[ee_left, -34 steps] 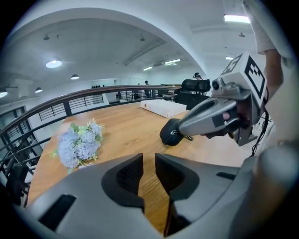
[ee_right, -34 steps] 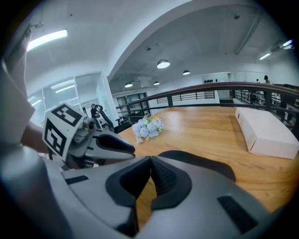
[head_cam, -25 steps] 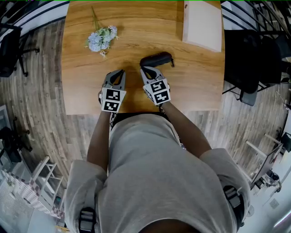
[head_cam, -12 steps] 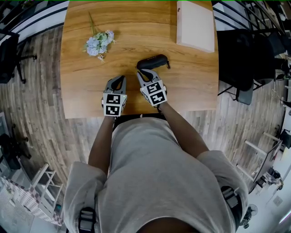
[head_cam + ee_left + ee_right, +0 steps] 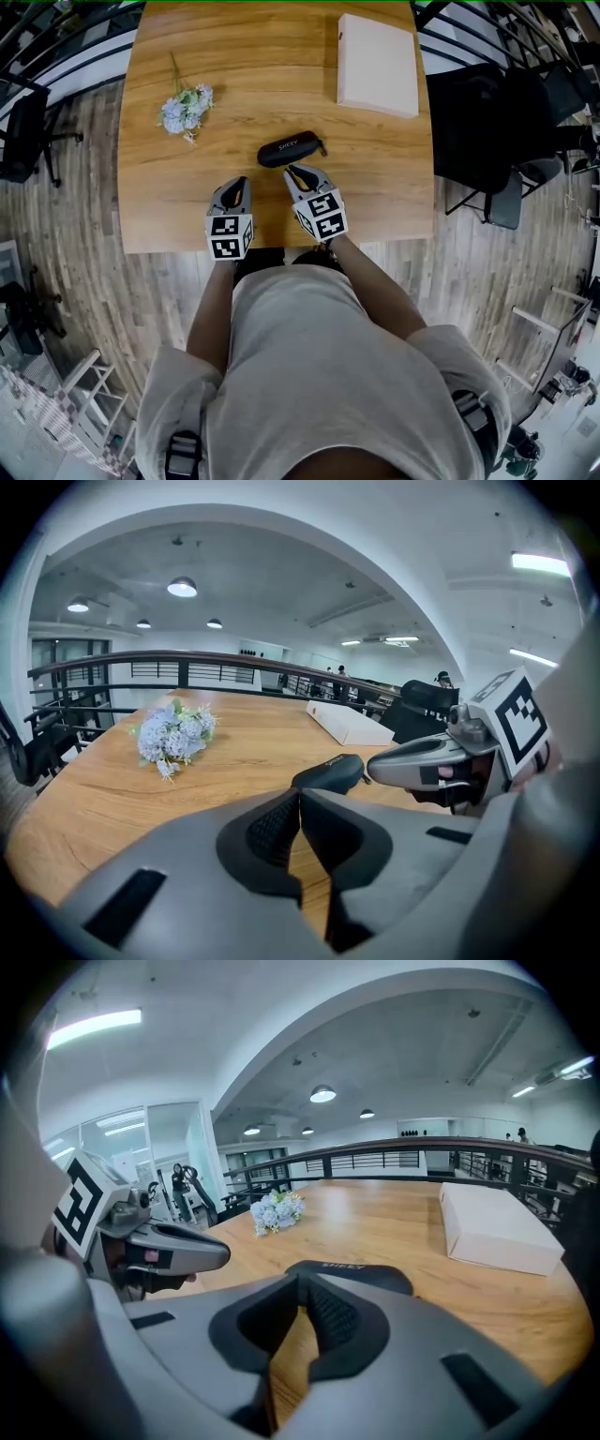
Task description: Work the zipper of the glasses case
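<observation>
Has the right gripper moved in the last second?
Yes. The right gripper has drawn back from the glasses case toward the near edge of the table; its jaws have just been opening slightly, with nothing between them.

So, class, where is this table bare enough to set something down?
Free: the strip between the flowers and the white box; the corner nearer than the flowers; the corner nearer than the box. Crowded: near middle, with the glasses case, shut left gripper and right gripper, whose empty jaws have just been opening.

The person wore a light grey short-sleeved shirt (image 5: 309,356), loose over the torso. Black buckled straps (image 5: 181,457) sat on both shoulders
</observation>
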Demonstrator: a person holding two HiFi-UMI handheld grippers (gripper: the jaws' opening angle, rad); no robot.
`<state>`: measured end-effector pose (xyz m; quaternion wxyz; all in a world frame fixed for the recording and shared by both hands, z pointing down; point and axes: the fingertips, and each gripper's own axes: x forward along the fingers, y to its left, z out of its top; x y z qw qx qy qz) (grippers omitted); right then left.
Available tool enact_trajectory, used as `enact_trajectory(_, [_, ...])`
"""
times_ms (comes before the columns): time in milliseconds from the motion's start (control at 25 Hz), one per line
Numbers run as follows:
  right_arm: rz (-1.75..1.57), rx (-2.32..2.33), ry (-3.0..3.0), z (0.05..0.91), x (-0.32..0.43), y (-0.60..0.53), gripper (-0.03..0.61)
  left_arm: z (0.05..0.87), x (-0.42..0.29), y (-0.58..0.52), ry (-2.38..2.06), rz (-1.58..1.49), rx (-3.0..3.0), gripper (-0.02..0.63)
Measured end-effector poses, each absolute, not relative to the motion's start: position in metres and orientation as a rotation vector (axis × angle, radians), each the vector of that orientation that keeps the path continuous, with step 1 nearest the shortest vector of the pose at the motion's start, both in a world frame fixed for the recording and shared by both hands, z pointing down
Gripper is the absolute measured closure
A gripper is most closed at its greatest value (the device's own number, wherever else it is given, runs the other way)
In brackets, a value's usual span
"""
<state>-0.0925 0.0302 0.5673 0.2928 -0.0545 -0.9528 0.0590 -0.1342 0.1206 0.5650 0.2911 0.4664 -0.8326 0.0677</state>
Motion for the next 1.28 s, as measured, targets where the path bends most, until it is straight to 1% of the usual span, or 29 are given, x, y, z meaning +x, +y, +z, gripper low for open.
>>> enact_trajectory(40, [0.164, -0.131, -2.553, 0.564, -0.086, 0.022, 0.535, 0.561, -0.130, 0.116, -2.234, 0.176, 1.234, 0.586])
enact_trajectory(160, [0.163, -0.093, -2.574, 0.554, -0.061, 0.001, 0.549, 0.552, -0.110, 0.105, -2.265, 0.152, 1.203, 0.588])
enact_trajectory(480, [0.078, -0.134, -2.671, 0.519, -0.012, -0.035, 0.552, 0.522, -0.059, 0.074, -2.391, 0.138, 1.099, 0.588])
enact_trajectory(920, [-0.007, -0.194, -2.913, 0.401, 0.031, -0.055, 0.552, 0.398, -0.014, 0.059, -2.675, 0.080, 1.041, 0.589])
enact_trajectory(1280, [-0.025, -0.203, -3.027, 0.341, 0.024, -0.045, 0.552, 0.326, -0.015, 0.080, -2.819, 0.065, 1.055, 0.589])
